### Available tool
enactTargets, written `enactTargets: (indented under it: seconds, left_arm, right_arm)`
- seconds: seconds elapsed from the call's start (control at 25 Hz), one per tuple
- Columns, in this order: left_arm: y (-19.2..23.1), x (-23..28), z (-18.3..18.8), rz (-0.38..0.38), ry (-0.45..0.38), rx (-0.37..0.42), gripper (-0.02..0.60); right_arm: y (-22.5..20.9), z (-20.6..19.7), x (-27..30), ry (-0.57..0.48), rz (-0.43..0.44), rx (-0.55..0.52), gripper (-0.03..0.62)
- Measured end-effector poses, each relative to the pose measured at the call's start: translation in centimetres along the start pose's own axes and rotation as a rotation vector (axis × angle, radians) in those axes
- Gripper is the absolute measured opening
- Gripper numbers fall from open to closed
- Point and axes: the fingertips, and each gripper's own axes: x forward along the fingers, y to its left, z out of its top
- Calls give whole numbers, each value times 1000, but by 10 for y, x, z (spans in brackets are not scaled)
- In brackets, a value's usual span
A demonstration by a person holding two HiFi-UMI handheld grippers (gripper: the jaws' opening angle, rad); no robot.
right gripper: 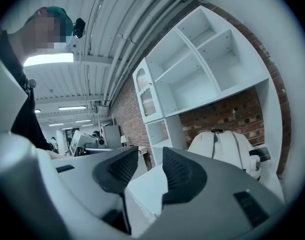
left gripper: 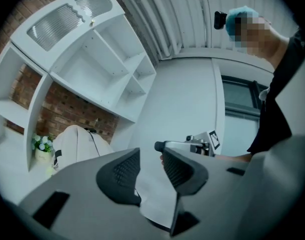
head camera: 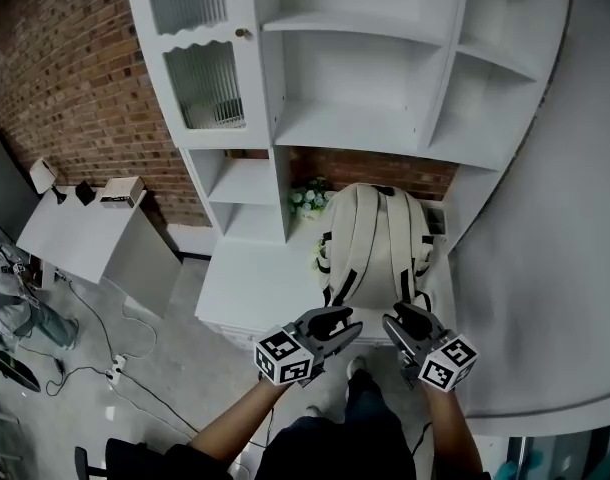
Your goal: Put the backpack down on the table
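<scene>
A cream backpack [head camera: 377, 238] stands upright on the white table [head camera: 255, 293], its straps facing me and its back against the brick recess of the shelf unit. My left gripper [head camera: 347, 320] and right gripper [head camera: 400, 318] hover side by side just off the table's near edge, short of the straps and touching nothing. In the left gripper view the backpack [left gripper: 77, 141] sits far left of the open, empty left gripper [left gripper: 150, 156], and the right gripper [left gripper: 192, 145] shows beyond it. In the right gripper view the backpack [right gripper: 222, 144] is right of the open, empty right gripper [right gripper: 150, 154].
A tall white shelf unit [head camera: 385, 78] rises behind the table, with a small pot of flowers [head camera: 310, 200] beside the backpack. A curved white wall [head camera: 555, 268] closes the right side. At left stand a low white desk [head camera: 75, 233] and floor cables [head camera: 115, 368].
</scene>
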Motion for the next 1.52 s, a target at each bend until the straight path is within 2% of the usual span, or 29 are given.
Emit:
enactTargets:
  seconds: [0.08,0.2,0.32,0.4,0.48,0.64,0.72,0.96,1.16,1.36,1.52]
  left_arm:
    - [1,-6,-6,85,-10,18,62]
    - [-3,-12,-12,173,-43,11,23]
    - [-14,-19,-14,221,-86,-26,17]
    - [-18,-24,-14,278,-101,-24,17]
    - [-25,-29,-13,331,-113,-22,17]
    - [-53,-34,-7,386,-160,-19,17]
    - [-65,-35,-5,423,-169,2,17]
    - [-106,-25,-24,522,-125,85,17]
    - [-140,-21,-41,591,-74,100,17]
    - [-171,-20,-49,636,-73,121,17]
    - [-186,-18,-63,637,-46,152,17]
  right_arm:
    - [10,-1,0,-5,-31,-29,156]
    - [15,-11,-1,16,-98,-39,133]
    - [21,-19,0,34,-135,-43,106]
    - [27,-20,0,29,-155,-51,53]
    - [36,-21,0,29,-178,-62,34]
    - [59,-21,-15,14,-185,-37,29]
    - [66,-18,-27,7,-218,-48,28]
    - [86,-31,-72,14,-314,-115,25]
    - [96,-36,-116,9,-365,-106,24]
    - [110,-41,-142,5,-370,-129,20]
    - [123,-53,-156,0,-347,-144,18]
